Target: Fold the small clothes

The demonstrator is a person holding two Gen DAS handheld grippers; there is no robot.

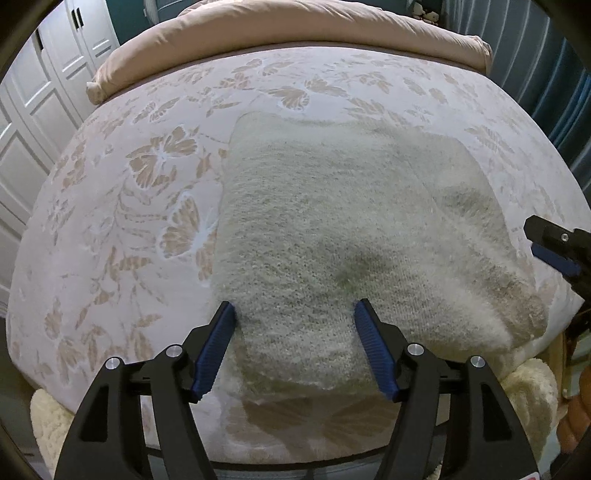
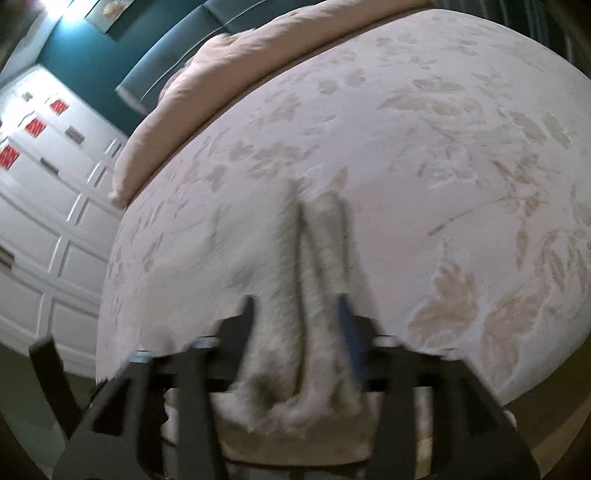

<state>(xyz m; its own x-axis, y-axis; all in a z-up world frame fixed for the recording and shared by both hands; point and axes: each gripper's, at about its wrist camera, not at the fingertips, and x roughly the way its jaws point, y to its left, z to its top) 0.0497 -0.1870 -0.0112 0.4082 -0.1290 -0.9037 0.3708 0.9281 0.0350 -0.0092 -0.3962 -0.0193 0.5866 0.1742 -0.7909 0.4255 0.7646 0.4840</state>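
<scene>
A fluffy cream knitted garment (image 1: 332, 229) lies folded on the floral bedspread (image 1: 129, 206). My left gripper (image 1: 294, 312) is open, its blue-padded fingers (image 1: 218, 343) straddling the garment's near edge without pinching it. My right gripper (image 1: 550, 243) shows at the right edge of the left wrist view, by the garment's right side. In the blurred right wrist view, the right gripper (image 2: 295, 306) has its jaws wide apart, with thick folds of the garment (image 2: 288, 295) standing between them. I cannot tell whether they press on the cloth.
A rolled peach duvet (image 1: 280, 33) lies across the far end of the bed. White wardrobe doors (image 1: 33, 110) stand to the left. A cream fleece blanket (image 1: 532, 402) hangs below the bed's near edge. The bed's edge runs close under both grippers.
</scene>
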